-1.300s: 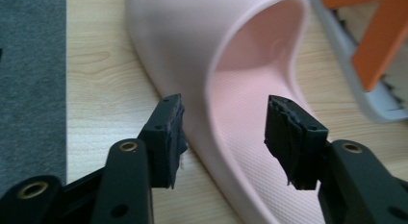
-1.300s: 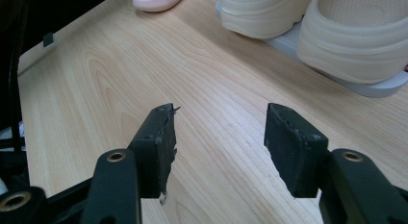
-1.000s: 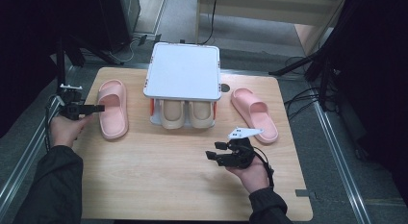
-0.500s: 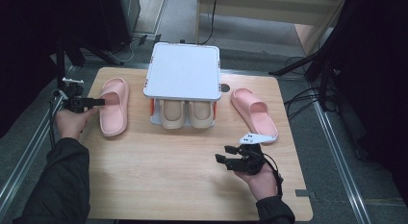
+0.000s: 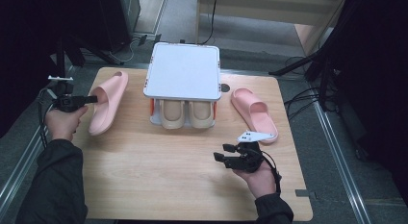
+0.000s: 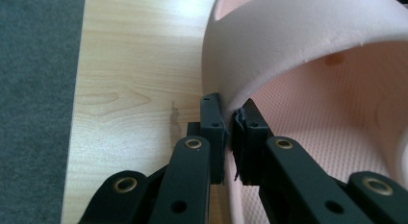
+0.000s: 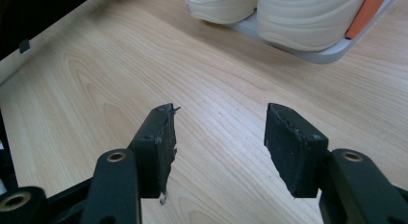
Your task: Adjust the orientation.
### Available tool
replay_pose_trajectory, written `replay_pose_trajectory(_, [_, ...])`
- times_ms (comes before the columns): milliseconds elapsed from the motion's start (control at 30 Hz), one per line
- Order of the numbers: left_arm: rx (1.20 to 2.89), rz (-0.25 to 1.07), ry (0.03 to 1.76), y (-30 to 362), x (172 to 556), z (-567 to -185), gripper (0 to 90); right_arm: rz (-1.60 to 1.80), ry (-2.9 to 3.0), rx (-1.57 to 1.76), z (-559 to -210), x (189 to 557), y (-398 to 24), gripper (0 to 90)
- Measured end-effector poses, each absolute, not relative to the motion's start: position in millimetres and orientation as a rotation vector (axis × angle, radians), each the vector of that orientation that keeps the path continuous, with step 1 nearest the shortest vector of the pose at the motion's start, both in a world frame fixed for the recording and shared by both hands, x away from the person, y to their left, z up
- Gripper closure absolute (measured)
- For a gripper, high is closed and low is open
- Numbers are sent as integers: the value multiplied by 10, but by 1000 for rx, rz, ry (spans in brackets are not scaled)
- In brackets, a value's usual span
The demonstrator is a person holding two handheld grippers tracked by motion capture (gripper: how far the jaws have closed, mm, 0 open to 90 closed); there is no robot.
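A pink slipper [image 5: 107,106] at the table's left is tipped up on its side. My left gripper [image 5: 90,98] is shut on the edge of the slipper's strap [image 6: 298,46]; its jaws have just been closing, and the strap's thin wall sits pinched between the pads [image 6: 214,132]. My left gripper [image 6: 229,108] comes at it from the slipper's left. The second pink slipper [image 5: 252,111] lies flat at the right. My right gripper [image 5: 221,153] hovers over bare wood near the front, open, with nothing between its fingers [image 7: 161,137].
A white two-level rack [image 5: 183,70] stands at the back centre with a beige pair of slippers [image 5: 185,113] on its lower level, seen close in the right gripper view [image 7: 288,17]. The wooden table [image 5: 159,185] ends at dark floor on the left.
The left gripper's jaws closed on the slipper's strap and the hand rose slightly, tipping that slipper onto its side. The right hand has hardly moved.
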State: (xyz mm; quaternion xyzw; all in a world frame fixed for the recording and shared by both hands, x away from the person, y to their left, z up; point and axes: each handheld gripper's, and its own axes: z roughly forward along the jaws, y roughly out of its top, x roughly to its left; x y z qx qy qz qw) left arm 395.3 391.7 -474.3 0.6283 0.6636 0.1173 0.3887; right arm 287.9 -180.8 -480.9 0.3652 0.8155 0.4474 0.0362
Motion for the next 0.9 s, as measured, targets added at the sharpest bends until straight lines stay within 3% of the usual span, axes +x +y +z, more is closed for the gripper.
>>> replay_pose_trajectory(567, [1767, 294, 1587, 3529, 3079, -4466, 835, 1417, 2533, 1038, -4716, 2993, -1616, 452])
replay_pose_trajectory(900, [1800, 207, 1468, 3127, 2756, -4432, 835, 1423, 2578, 981, -4718, 3084, -1426, 458])
